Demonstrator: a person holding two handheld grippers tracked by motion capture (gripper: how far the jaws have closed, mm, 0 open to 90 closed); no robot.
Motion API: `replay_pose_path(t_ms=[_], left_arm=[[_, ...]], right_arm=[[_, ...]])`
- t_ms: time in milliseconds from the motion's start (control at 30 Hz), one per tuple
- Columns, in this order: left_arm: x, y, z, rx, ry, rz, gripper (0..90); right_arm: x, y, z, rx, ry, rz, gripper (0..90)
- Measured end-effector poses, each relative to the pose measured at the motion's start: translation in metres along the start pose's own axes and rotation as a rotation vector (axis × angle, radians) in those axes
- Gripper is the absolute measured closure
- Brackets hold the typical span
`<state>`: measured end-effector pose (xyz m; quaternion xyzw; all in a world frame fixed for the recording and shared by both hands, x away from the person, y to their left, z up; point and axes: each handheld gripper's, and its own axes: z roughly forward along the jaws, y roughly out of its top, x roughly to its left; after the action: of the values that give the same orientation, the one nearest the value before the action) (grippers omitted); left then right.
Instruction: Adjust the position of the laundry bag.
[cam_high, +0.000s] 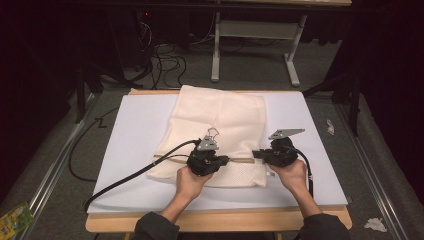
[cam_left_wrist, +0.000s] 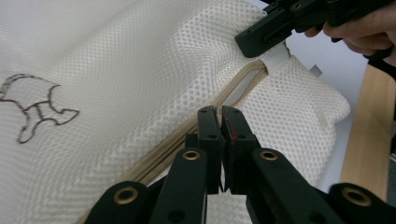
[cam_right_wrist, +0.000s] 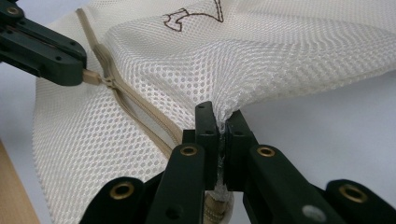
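Observation:
A cream mesh laundry bag (cam_high: 220, 115) lies flat on a white board (cam_high: 135, 130). A tan zipper (cam_high: 242, 160) runs across the bag near its front end. My left gripper (cam_high: 226, 160) points right along the zipper. In the right gripper view it (cam_right_wrist: 81, 70) is shut on the tan zipper pull (cam_right_wrist: 92, 76), and its own view shows the jaws (cam_left_wrist: 220, 114) closed over the zipper (cam_left_wrist: 187, 135). My right gripper (cam_high: 257, 154) points left, shut on a bunched fold of mesh (cam_right_wrist: 219, 112) at the bag's right edge. A brown embroidered outline (cam_left_wrist: 32, 107) marks the bag.
The board rests on a wooden table whose front edge (cam_high: 225, 220) is near the person. A black cable (cam_high: 125, 177) trails left off the board. Metal table legs (cam_high: 215, 50) and floor cables stand behind. Crumpled paper (cam_high: 375, 224) and a green packet (cam_high: 12, 220) lie on the floor.

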<state>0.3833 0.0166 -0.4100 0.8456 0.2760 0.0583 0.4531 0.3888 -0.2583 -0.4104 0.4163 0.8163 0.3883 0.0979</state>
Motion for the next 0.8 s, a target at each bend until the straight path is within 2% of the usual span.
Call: replay_pose_path(t_ms=[333,533,800], left_arm=[[0.0041,-0.0012,-0.0031,-0.021,-0.001,0.001,87.5],[0.0071,-0.0015,-0.0035,-0.005,0.008,-0.007,87.6],[0.0100,-0.0021,-0.0075,-0.008,0.015,-0.011,87.5]], right_arm=[[0.0018,-0.0004,-0.0013,0.003,-0.021,-0.009,88.6],[0.0014,-0.0003,-0.0009,0.012,-0.025,-0.015,88.7],[0.0004,-0.0002,-0.0008,0.011,-0.019,-0.012,88.6]])
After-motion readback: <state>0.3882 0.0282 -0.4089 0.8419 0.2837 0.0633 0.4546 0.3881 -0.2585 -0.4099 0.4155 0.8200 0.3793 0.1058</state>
